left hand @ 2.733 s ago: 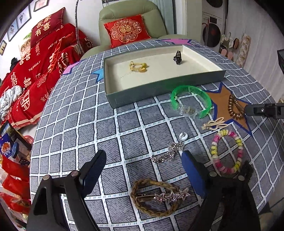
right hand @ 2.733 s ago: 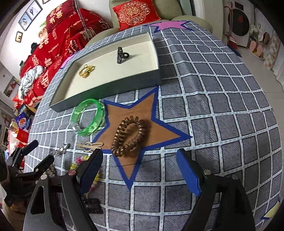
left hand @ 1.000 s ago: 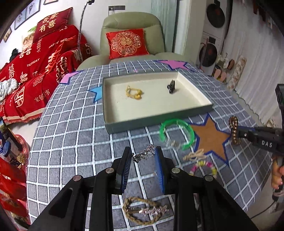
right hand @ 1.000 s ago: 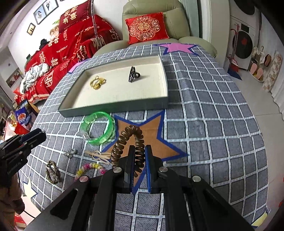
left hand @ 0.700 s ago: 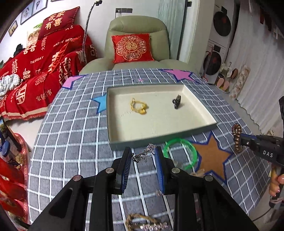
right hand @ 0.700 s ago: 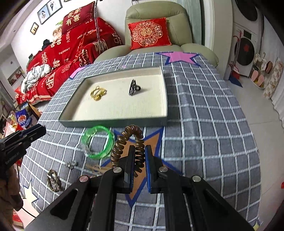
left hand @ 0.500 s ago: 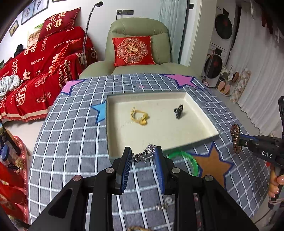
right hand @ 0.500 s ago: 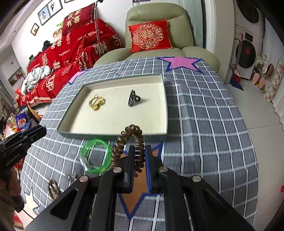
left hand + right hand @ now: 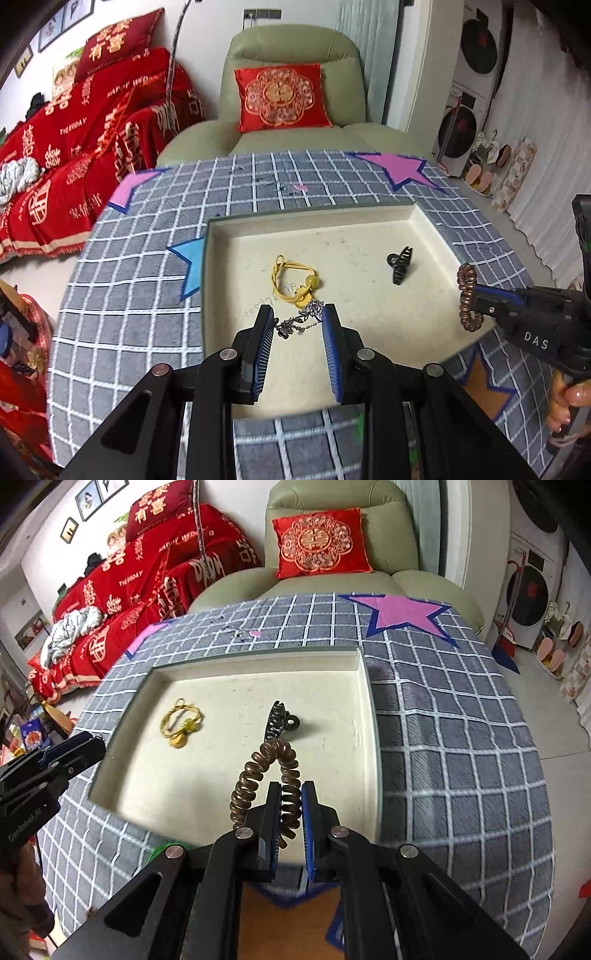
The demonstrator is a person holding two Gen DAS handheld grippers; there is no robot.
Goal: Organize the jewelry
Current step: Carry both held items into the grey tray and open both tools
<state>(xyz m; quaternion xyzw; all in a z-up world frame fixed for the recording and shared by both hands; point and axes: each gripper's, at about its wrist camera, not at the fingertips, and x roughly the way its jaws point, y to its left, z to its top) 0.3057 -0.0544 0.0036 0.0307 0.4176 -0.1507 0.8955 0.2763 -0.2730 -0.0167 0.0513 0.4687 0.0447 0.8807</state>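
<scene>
Left gripper (image 9: 298, 321) is pinching a limp, light silver chain (image 9: 300, 320); right gripper (image 9: 287, 805) is clamping a springy coil hair tie (image 9: 271, 775) — both hanging over the tray's (image 9: 370, 716) near edge.

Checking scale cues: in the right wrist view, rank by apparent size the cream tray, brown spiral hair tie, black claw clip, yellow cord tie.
1. Cream tray
2. Brown spiral hair tie, inflated by nearness
3-4. Yellow cord tie and black claw clip: look alike

Round table in grey checked cloth (image 9: 461, 738) with star patches, cream-lined shallow tray (image 9: 364, 716) resting on it
</scene>
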